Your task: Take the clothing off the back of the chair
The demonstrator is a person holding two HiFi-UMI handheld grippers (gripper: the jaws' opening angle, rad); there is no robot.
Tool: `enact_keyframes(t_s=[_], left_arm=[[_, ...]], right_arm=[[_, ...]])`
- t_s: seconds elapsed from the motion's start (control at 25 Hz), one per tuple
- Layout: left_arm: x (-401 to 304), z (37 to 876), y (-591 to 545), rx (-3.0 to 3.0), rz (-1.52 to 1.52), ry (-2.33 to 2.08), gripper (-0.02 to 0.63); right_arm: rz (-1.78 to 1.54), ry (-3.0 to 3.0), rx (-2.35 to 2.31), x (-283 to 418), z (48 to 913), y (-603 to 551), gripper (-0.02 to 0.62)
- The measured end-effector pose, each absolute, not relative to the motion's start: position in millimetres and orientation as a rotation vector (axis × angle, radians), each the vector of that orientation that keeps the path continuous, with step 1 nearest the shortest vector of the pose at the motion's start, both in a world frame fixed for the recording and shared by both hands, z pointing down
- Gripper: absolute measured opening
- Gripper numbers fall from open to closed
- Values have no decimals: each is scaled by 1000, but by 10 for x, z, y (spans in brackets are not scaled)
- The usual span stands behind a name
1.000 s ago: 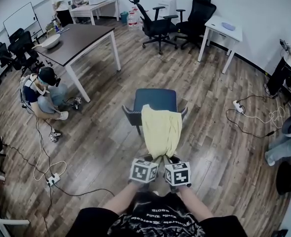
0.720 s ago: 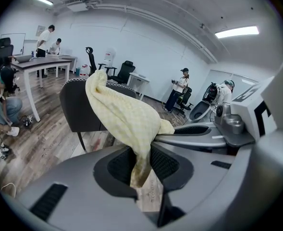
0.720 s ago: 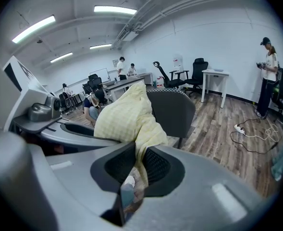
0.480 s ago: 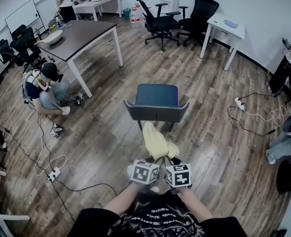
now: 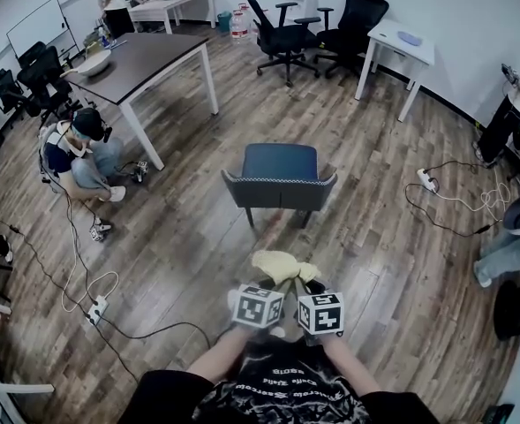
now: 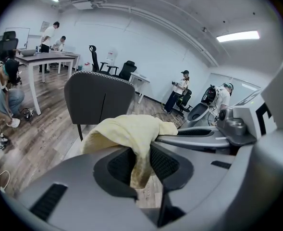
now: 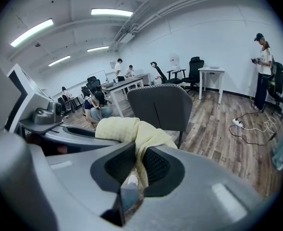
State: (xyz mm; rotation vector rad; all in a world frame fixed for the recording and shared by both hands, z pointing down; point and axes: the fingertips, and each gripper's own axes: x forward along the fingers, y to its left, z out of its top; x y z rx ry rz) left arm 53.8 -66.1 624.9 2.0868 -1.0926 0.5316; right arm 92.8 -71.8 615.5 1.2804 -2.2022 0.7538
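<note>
Now, unlike before, clothing (image 5: 282, 266) off chair (image 5: 282, 190).

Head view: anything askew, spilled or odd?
Nothing spilled or damaged. The yellow garment is off the chair, bunched in the left tool and right tool. Only oddity: loose cables trailing across the floor.
</note>
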Motion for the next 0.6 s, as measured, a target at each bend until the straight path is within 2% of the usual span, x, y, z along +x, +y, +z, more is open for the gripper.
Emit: enact_keyframes(t_s=[0.6], left_arm=[[523, 6165, -663, 2082, 469, -1159, 89]], right_arm=[[712, -2234, 1319, 938, 6048, -696, 44]])
